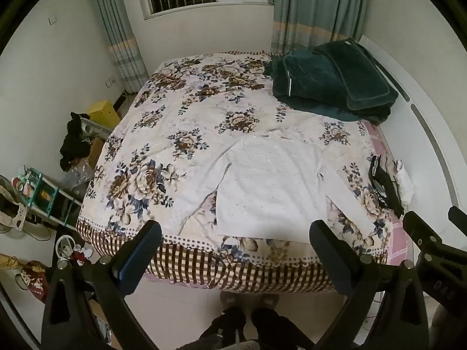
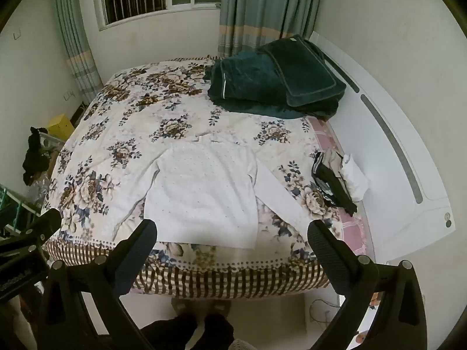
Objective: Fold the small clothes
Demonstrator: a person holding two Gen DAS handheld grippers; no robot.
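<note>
A small white long-sleeved top lies flat on the floral bedspread, hem toward me, both sleeves spread down and outward. It also shows in the right wrist view. My left gripper is open and empty, held above the bed's near edge in front of the hem. My right gripper is open and empty at the same height; its fingers show at the right edge of the left wrist view.
A dark green folded blanket and pillow sit at the bed's far right. A small pile of dark and white clothes lies at the right edge. A cluttered shelf and yellow box stand left of the bed. White headboard at right.
</note>
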